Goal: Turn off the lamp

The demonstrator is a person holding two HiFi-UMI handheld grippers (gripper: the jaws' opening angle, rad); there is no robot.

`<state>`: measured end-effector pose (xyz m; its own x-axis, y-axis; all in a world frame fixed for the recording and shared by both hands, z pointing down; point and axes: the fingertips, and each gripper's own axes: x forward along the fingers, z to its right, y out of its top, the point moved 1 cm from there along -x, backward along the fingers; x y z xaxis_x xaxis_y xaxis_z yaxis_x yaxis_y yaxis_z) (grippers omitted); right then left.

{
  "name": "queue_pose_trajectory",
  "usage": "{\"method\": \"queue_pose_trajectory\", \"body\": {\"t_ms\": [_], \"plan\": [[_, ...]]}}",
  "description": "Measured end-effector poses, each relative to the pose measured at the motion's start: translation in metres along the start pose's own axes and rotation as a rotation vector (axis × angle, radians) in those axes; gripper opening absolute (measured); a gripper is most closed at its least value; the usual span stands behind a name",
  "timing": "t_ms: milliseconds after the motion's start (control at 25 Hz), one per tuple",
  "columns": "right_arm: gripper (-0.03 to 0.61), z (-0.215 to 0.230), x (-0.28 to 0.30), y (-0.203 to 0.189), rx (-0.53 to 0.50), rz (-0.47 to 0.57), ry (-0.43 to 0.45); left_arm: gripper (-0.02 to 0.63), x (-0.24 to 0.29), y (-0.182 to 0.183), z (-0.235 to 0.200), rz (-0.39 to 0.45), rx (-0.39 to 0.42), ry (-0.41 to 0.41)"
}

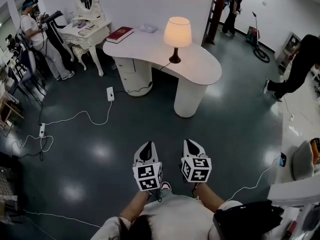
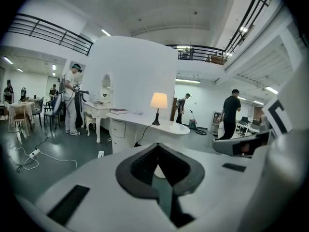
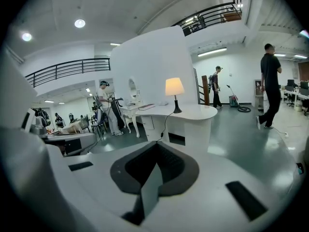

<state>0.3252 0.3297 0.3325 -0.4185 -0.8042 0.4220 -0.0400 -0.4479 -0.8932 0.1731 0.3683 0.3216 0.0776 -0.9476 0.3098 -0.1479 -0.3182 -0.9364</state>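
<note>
approach step: the lit lamp on the worktop, upper centre, stands well apart from left gripper and right gripper, both shut and empty; next, reach its switch.

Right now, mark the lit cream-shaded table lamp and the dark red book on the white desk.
Table lamp (image 1: 177,31): head view, middle of shade.
Red book (image 1: 120,34): head view, centre of cover.

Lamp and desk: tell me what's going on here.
A person holds a pair of tongs in each hand, the left tongs and the right tongs. Both are shut, empty, and pointed toward the white desk. The lamp on the desk is lit, and neither pair has reached it yet.
</note>
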Motion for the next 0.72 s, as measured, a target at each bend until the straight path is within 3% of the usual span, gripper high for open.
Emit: {"method": "queue_pose_trajectory", "body": {"t_ms": [280,720], "plan": [[-0.002,0.013,0.032,0.018,-0.012,-0.009,0.013,0.008,0.037,0.017,-0.002,0.012,-0.006,0.002],[-0.002,0.019,0.053,0.024,-0.009,-0.017,0.028,0.008,0.053,0.012,-0.007,-0.01,-0.031,0.013]]}}
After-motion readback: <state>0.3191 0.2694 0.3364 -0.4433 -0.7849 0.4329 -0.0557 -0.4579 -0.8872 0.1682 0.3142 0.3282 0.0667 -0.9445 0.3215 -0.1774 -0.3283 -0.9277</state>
